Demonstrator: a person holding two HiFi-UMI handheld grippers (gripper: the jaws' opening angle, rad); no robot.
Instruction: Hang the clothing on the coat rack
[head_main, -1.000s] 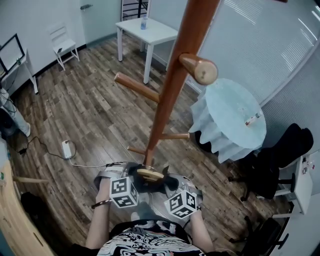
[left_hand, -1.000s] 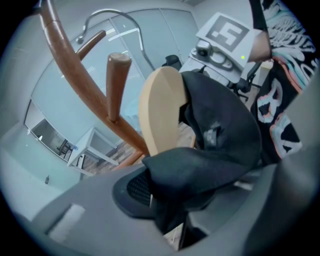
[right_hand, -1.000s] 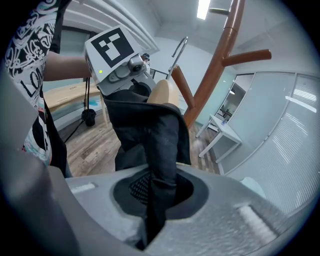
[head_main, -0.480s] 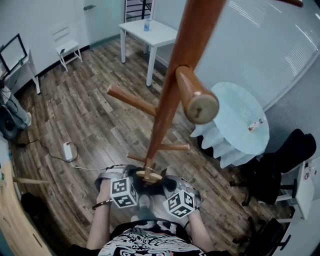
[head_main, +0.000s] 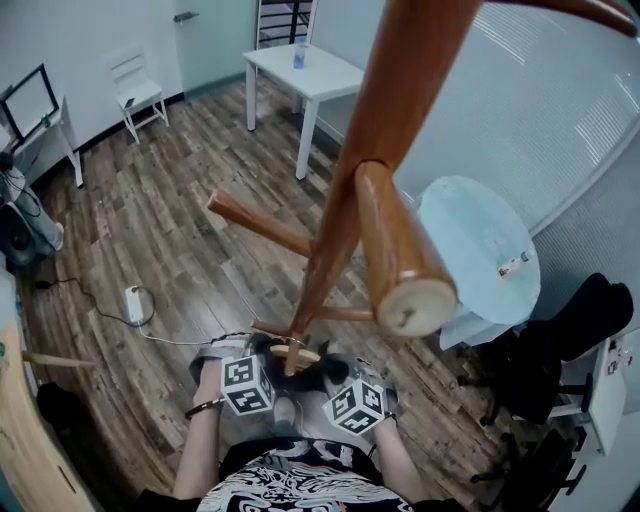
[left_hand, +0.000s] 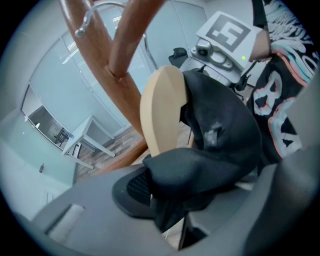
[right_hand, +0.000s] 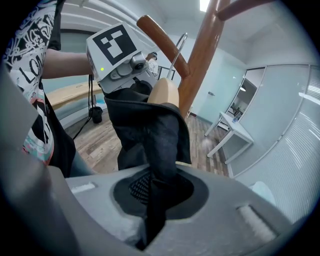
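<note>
A black garment hangs over a pale wooden hanger, held up close to the coat rack's brown pole. My left gripper is shut on a fold of the black cloth at one end. At the other end my right gripper is shut on a bunched strip of the same garment. The hanger's metal hook stands beside the pole, under a wooden peg. In the head view both grippers, left and right, flank the hanger low in the picture.
A thick upper peg juts toward my head, and another peg points left. Around the rack stand a white table, a white chair, a round cloth-covered table and a black office chair. A power strip lies on the floor.
The head view has drifted, so the upper peg looms larger and nearer. Both grippers still hold the garment by the pole, slightly higher in the picture.
</note>
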